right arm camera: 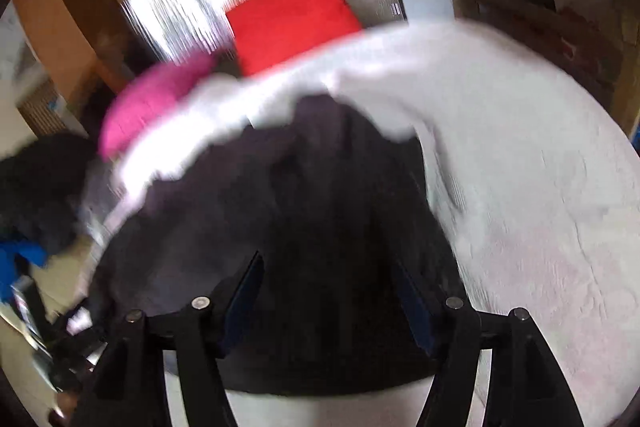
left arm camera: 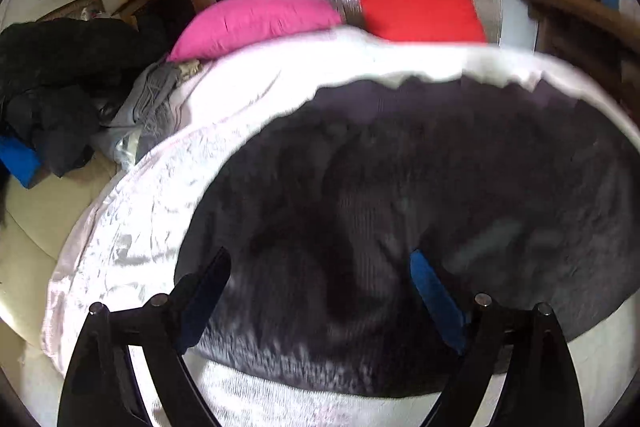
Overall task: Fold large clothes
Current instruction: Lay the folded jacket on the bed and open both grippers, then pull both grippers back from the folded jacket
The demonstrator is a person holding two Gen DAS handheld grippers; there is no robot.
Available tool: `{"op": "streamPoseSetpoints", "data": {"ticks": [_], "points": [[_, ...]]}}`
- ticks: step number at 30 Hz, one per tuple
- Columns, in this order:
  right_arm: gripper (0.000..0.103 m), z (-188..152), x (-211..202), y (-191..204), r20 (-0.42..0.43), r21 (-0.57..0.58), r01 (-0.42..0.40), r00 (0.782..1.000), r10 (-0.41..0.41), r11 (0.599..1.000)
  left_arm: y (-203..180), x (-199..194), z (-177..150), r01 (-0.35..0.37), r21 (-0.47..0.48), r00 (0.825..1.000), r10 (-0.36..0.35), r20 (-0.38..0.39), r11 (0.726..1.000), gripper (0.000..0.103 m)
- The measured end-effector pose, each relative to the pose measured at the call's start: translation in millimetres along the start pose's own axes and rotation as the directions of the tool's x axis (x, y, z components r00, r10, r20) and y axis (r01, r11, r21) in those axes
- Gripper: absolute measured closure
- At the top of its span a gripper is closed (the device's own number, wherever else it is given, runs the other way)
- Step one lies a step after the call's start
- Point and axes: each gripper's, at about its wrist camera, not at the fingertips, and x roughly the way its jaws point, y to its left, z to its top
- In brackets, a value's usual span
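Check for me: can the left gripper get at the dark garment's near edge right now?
Probably yes. The left gripper is open over the dark garment, which lies flat on the white sheet, and nothing sits between its fingers and the near edge.

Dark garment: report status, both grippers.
Left gripper open, right gripper open, both empty. Dark garment flat on white bedspread. Nothing in the way.

Matt dark cloth garment [left arm camera: 400,187] (crinkled white bedsheet [left arm camera: 132,227] beneath).
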Motion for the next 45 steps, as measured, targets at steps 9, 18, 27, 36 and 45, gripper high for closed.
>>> {"op": "streamPoseSetpoints", "data": {"ticks": [9,18,27,36,45], "points": [[0.033,14,75,-8,-0.122,0.038,0.109,0.987,-0.104,0.993,-11,51,5,0.007,0.003,0.995,-0.007,-0.097,1.000,0.004],[0.033,-9,-2,46,0.108,-0.141,0.158,0.984,-0.143,0.977,2,-48,5,0.002,-0.059,0.991,0.006,0.131,0.998,0.004],[0.026,-54,-119,115,0.297,-0.248,0.147,0.952,-0.069,0.958,33,-189,-1,-0.004,-0.165,0.954,0.054,0.296,0.986,0.002],[0.026,-81,-237,168,0.411,-0.290,0.178,0.910,-0.045,0.940,45,-321,-8,-0.031,-0.178,0.878,0.112,0.465,0.983,0.001],[0.026,-105,-316,208,0.468,-0.305,0.183,0.884,-0.020,0.935,61,-404,-22,-0.032,-0.208,0.822,0.144,0.551,0.978,0.000]]}}
